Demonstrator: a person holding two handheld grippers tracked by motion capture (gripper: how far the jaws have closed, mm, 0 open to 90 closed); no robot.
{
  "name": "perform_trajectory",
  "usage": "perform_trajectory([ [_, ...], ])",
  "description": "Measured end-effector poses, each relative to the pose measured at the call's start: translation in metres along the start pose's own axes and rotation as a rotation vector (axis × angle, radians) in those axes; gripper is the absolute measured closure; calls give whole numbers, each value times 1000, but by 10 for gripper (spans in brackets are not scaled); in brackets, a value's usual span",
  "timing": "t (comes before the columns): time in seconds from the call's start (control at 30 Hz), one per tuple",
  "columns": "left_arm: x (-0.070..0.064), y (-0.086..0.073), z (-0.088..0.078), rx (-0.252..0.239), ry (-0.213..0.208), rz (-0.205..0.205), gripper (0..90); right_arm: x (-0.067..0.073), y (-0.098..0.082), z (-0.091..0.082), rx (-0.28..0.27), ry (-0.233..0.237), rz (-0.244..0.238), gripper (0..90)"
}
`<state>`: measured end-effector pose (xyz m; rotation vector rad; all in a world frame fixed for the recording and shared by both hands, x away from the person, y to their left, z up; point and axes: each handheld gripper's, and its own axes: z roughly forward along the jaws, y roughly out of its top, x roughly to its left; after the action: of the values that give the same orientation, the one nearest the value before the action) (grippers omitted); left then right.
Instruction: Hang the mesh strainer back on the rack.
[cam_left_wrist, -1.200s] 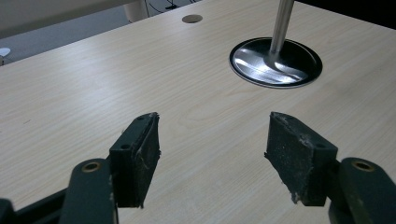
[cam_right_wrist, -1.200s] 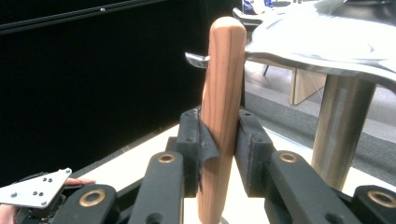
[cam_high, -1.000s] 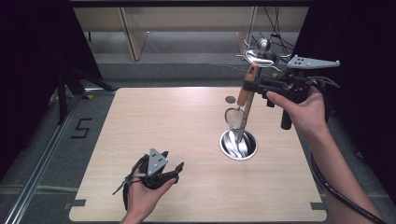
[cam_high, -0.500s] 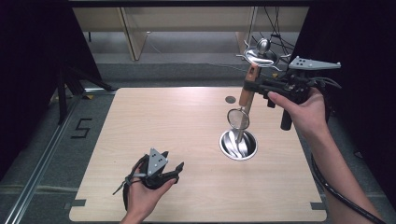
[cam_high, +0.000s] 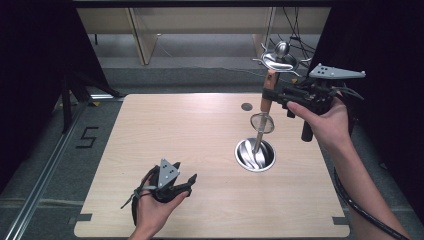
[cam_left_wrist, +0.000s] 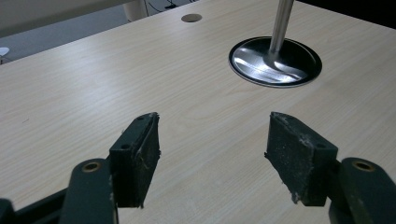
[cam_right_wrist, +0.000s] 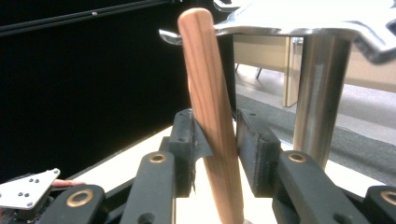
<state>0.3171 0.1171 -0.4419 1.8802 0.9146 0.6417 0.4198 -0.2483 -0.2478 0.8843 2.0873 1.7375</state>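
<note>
Right tool (cam_right_wrist: 215, 154) loosening around wooden handle (cam_right_wrist: 211, 112) (upright).

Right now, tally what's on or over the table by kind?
Hand-held grippers: 2, left hand-held gripper and right hand-held gripper
Metal stands: 1, steel stand
Wooden-handled utensils: 1, strainer hanging at the stand's hooks
Table holes: 1, grommet hole
Total: 5

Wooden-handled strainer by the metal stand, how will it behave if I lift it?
The strainer is probably stiff: its wooden handle looks straight and solid. It is likely light, given the thin round head. It could swing against the stand.
</note>
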Motion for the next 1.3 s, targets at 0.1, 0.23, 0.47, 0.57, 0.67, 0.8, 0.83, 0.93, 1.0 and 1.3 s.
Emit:
perform_trajectory([
  [0.1, 0, 0, 0, 5, 2, 1, 341, 1, -1, 0, 1, -7, -3, 680],
  [0.23, 0, 0, -1, 6, 2, 1, 341, 1, -5, 1, 6, -21, -22, 649],
  [0.47, 1, 0, -2, 11, 11, -2, 341, 1, -10, 0, 4, -40, -40, 601],
  [0.57, 2, 0, -2, 11, 10, 1, 341, 2, -13, -2, 18, -42, -33, 571],
  [0.67, 3, -1, -1, 11, 6, -9, 339, 1, -17, -4, 24, -43, -30, 542],
  [0.8, 4, -2, -1, 8, 5, -9, 336, 3, -20, -7, 14, -64, -46, 518],
  [0.83, 5, -2, -1, 11, 3, -9, 336, 1, -23, -10, 8, -64, -61, 505],
  [0.93, 4, -3, -1, 22, 14, -14, 336, 3, -25, -13, 22, -74, -38, 497],
  [1.0, 4, -3, -1, 23, 14, -12, 335, 2, -28, -16, 10, -88, -52, 490],
  [1.3, 5, -4, 0, 33, 17, -12, 327, -2, -42, -29, 46, -117, -63, 468],
])
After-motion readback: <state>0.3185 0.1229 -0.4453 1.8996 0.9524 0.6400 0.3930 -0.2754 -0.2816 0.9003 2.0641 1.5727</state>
